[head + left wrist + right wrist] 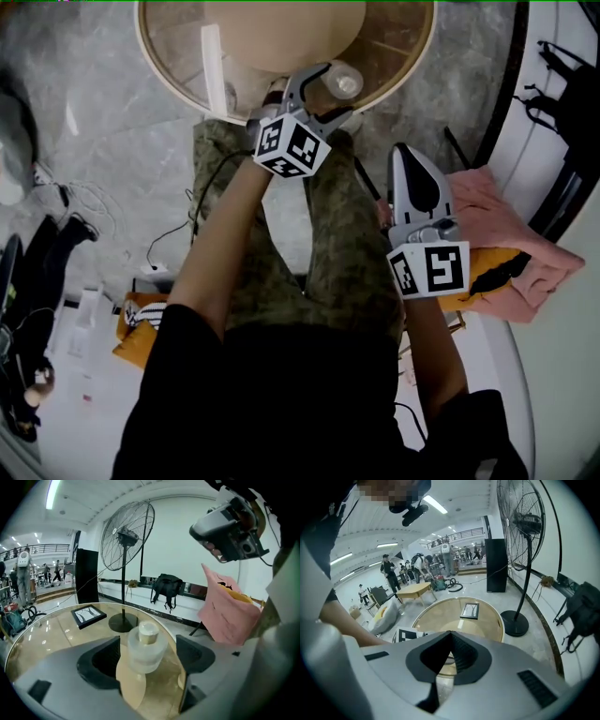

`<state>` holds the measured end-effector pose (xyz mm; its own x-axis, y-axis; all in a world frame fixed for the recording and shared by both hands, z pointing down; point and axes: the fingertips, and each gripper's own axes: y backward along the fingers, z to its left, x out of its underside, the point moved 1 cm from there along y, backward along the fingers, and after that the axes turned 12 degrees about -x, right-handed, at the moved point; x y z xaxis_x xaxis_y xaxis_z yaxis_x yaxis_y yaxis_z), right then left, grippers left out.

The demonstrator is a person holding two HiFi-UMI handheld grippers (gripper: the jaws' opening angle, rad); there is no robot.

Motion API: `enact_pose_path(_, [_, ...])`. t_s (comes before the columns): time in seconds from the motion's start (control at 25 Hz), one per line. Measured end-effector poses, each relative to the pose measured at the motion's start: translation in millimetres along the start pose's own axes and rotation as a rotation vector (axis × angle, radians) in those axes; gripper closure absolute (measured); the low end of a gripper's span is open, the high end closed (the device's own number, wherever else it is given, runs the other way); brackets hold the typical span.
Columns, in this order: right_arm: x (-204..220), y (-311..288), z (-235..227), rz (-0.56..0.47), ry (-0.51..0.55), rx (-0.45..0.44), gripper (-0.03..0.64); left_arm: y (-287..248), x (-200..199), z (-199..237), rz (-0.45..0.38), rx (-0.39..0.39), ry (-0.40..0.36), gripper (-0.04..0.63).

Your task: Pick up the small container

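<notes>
Head view: the left gripper hovers at the small container on the glass table. Left gripper view: its jaws gape wide either side of the container, untouched; it does best to centre on the body, then squeeze gently. Right gripper view: the right gripper is closed, empty.
</notes>
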<state>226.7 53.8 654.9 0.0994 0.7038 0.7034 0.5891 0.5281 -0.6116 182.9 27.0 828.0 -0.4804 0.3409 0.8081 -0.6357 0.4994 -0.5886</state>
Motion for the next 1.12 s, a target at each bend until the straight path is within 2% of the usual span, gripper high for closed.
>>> enact_pose_path(0.24, [19, -2, -13, 0.031, -0.013, -0.008, 0.601, -30, 6, 2, -0.028, -0.020, -0.020, 0.232])
enact_pose_path(0.52, [31, -8, -30, 0.042, -0.065, 0.008, 0.601, -55, 14, -5, -0.022, 0.020, -0.021, 0.230])
enact_pose_path(0.88, [32, -13, -41, 0.049, -0.072, -0.003, 0.601, -68, 14, -1, -0.017, -0.030, -0.046, 0.232])
enact_pose_path(1.12, [31, -13, -47, 0.050, -0.076, 0.007, 0.601, -65, 9, 6, -0.016, -0.041, 0.024, 0.239])
